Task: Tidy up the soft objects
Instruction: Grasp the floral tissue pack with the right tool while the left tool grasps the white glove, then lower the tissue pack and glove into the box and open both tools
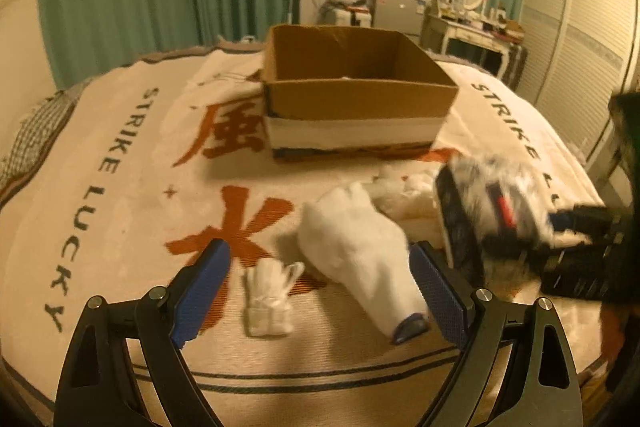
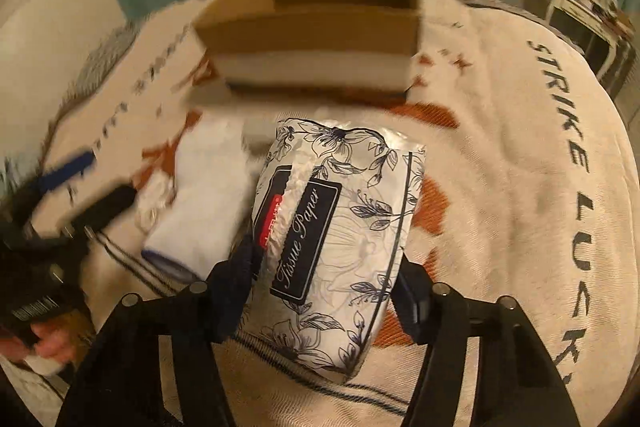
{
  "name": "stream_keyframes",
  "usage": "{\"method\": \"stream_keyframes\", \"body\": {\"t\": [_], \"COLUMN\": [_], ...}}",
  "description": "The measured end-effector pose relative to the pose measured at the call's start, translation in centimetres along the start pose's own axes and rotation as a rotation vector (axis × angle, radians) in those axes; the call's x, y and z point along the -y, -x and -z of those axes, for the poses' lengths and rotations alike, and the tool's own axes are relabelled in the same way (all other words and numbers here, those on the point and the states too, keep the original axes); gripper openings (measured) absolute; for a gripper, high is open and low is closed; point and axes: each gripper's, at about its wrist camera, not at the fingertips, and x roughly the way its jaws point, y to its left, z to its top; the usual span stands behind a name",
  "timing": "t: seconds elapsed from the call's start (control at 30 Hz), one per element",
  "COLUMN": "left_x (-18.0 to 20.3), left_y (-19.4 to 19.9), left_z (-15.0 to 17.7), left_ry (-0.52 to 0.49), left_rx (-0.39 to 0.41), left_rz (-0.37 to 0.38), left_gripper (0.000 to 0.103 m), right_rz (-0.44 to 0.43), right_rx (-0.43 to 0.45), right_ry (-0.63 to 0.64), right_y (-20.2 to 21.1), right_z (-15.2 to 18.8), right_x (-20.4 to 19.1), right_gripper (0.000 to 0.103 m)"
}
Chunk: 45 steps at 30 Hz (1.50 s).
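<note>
Two grippers: right gripper (image 2: 324, 291) clamps tissue pack (image 2: 340, 239) w/ both fingers, left gripper (image 1: 320, 291) spread wide near white sock (image 1: 360, 247).

Floral tissue pack (image 2: 340, 243) aloft; white socks (image 1: 360, 247) lying flat

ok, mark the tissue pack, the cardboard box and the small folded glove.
tissue pack (image 2: 340, 243): right wrist view, dark label on its top face.
cardboard box (image 1: 360, 103): left wrist view, front wall.
small folded glove (image 1: 268, 295): left wrist view, its middle.

Dim, warm yellow indoor light; strong fisheye bending with dark corners; motion blur smears both views.
</note>
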Motion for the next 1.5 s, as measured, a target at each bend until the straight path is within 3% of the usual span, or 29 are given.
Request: {"method": "stream_keyframes", "body": {"t": [0.17, 0.37, 0.63, 0.67, 0.9, 1.2, 1.5], "left_x": [1.8, 1.6, 2.5, 2.6, 2.8, 2.7, 1.3], "left_y": [-2.9, -7.6, -8.6, -8.5, -6.7, -1.6, 4.4], "left_z": [-0.2, -0.5, 0.2, 0.3, 0.5, 0.5, -2.6], "left_ry": [-0.016, 0.022, -0.025, -0.028, -0.092, -0.095, -0.067], "left_rx": [-0.047, -0.121, -0.136, -0.132, -0.112, -0.069, 0.033], "left_rz": [0.012, -0.017, -0.023, -0.021, 0.005, 0.028, 0.068], "left_gripper": [0.092, 0.091, 0.090, 0.086, 0.069, 0.068, 0.068], "right_rz": [0.004, 0.013, 0.027, 0.029, 0.038, 0.057, 0.045], "right_rx": [0.060, 0.058, 0.050, 0.047, 0.047, 0.121, 0.232], "right_ry": [-0.064, -0.078, -0.054, -0.053, -0.037, -0.032, 0.007], "right_y": [1.5, 1.1, 0.0, -0.1, 0.5, 4.0, 8.8], "right_z": [-1.4, -1.5, -1.6, -1.6, -1.5, -0.7, -1.4], "right_x": [2.1, 3.0, 3.0, 3.1, 2.6, 1.1, -1.5], "right_gripper": [0.059, 0.059, 0.059, 0.059, 0.059, 0.059, 0.059]}}
